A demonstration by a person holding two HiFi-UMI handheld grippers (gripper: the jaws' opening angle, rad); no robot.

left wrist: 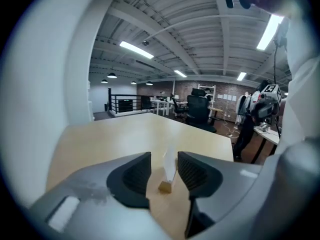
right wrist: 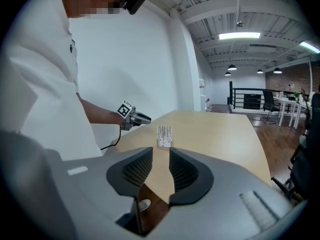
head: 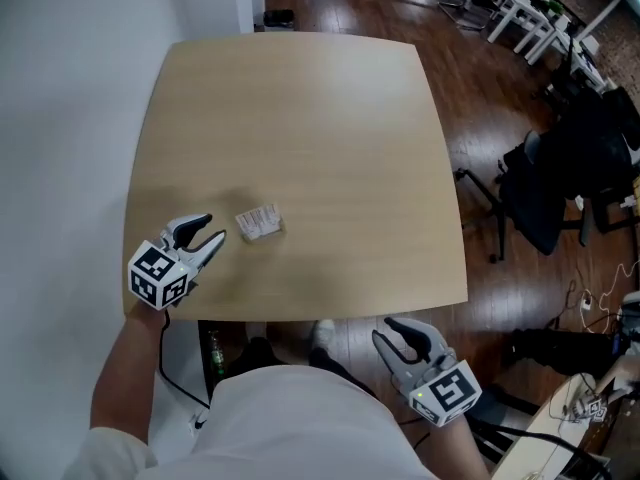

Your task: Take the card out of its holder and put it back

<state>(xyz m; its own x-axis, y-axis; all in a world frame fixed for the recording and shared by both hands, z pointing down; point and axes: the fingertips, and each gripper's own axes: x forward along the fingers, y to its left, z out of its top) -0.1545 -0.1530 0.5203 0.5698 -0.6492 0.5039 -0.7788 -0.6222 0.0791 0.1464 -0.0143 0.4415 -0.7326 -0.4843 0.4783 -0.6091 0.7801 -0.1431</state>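
Note:
A white printed card (head: 259, 222) stands upright in a small wooden holder (left wrist: 165, 186) near the front left of the tan table (head: 300, 108). My left gripper (head: 212, 228) lies just left of it, jaws open and pointing at the card. In the left gripper view the card (left wrist: 171, 165) shows edge-on ahead of the open left gripper (left wrist: 164, 159), and the pads do not press on it. My right gripper (head: 385, 329) hovers off the table's front edge, open and empty. From the right gripper view the right gripper (right wrist: 161, 154) faces the card (right wrist: 164, 135) across the table.
A white wall runs along the table's left side. A dark office chair (head: 545, 188) stands on the wood floor to the right, with cables and white desks (head: 530, 13) farther back. The table's front edge (head: 330, 313) is close to my body.

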